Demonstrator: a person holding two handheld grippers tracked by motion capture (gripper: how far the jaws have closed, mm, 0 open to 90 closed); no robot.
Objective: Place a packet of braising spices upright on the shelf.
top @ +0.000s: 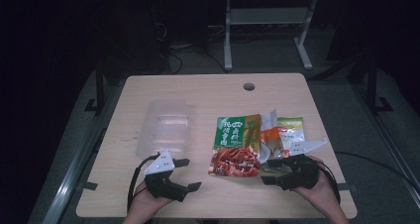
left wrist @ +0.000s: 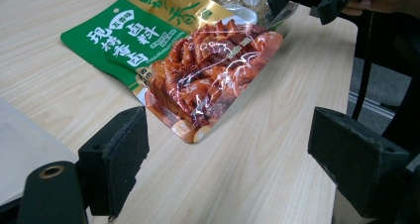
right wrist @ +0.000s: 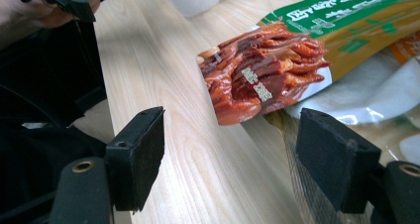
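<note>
Sauce packet [top: 236, 145], green top with a red food picture, lies flat at mid-table, near end toward the person. Just right of it and partly under its right edge sit a clear-and-orange packet [top: 271, 135] and a smaller green packet [top: 292, 128]. Clear plastic box [top: 166, 126] stands left of the packets, apart from them.

Right gripper [top: 270, 172] sits at the near right corner of the sauce packet, jaws spread, empty; in the right gripper view the packet's red corner lies just ahead between the jaws, lifted slightly off the table [top: 208, 92]. Left gripper [top: 188, 174] is near the box's near edge, jaws also spread wide, holding nothing.

Likely step: right gripper goes for the sauce packet's near corner. To do it well: come in low, slide one jaw under the raised corner, close on that packet alone. The clear packet overlaps at the right, so stay off it or both lift. Shiny film could slip, so bite deep, not the very edge.
</note>
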